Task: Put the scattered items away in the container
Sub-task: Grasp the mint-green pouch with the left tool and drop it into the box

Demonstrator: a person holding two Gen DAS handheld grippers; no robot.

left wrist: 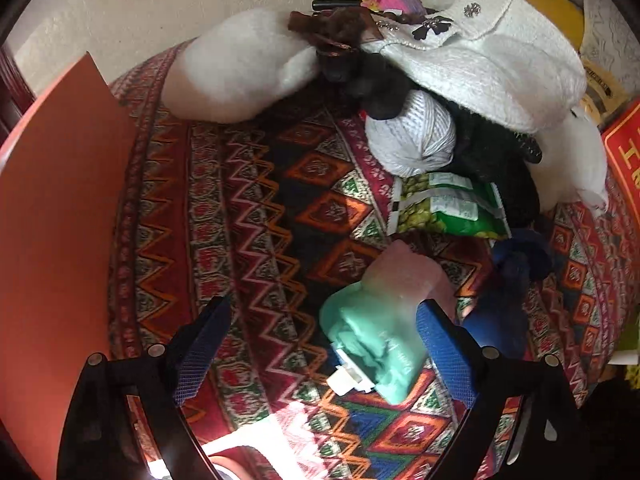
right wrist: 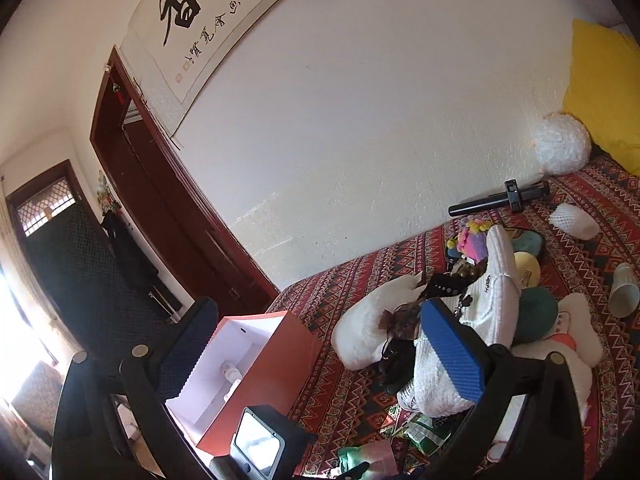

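My left hand-held gripper [left wrist: 320, 344] hangs over the bed [left wrist: 280, 184] with its jaws spread and nothing between the pads; the green pack [left wrist: 372, 344], low and right of centre in the left wrist view, lies against the inner face of the right finger [left wrist: 448, 356]. I judge the step in hand is picking up this pack. To do it well I should shift right so the pack sits midway between the fingers, come down squarely, and close on its body, not the white clip at its lower end.

My right hand-held gripper [right wrist: 320, 344] is likewise released and empty. Its view shows what the left misses: the orange box [right wrist: 260, 364] at lower centre, open with a white lining and a small bottle inside. The left view shows only an orange wall at its left edge, but shows the yarn ball [left wrist: 412, 136] and snack bag [left wrist: 448, 212] clearly.
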